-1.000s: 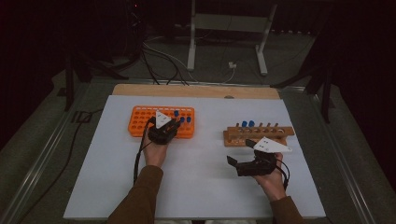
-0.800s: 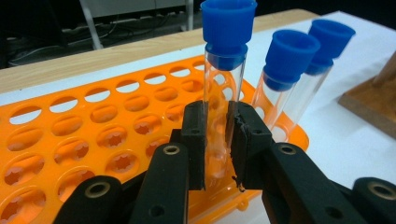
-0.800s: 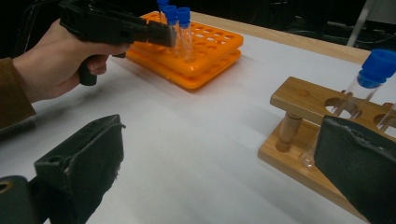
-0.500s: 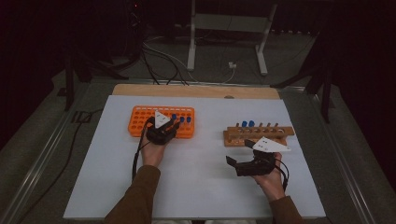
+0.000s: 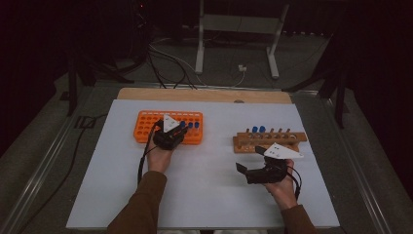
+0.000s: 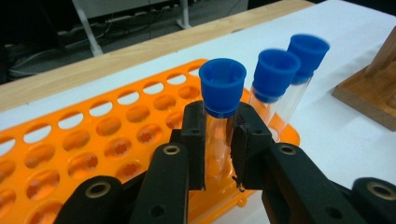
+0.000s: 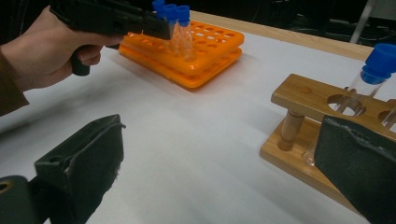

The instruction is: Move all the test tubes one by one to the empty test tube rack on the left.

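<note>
Three blue-capped tubes stand in the orange rack (image 6: 93,154); the nearest tube (image 6: 219,116) is partly masked by the left tool (image 6: 218,154), whose jaws have just been closing and now clench its glass below the cap. The far two are blurred. Two more capped tubes sit in the wooden rack (image 5: 270,141), cut off in the right gripper view. The right tool (image 7: 215,186) hangs spread wide over the tabletop (image 5: 209,185), grasping nothing.

The left gripper (image 6: 218,140) sits at the tube rack (image 6: 93,149), clamped on one tube (image 6: 219,116); two more tubes (image 6: 275,88) stand right behind it. The wooden stand (image 5: 270,141) is just ahead of the right gripper (image 5: 253,163).
</note>
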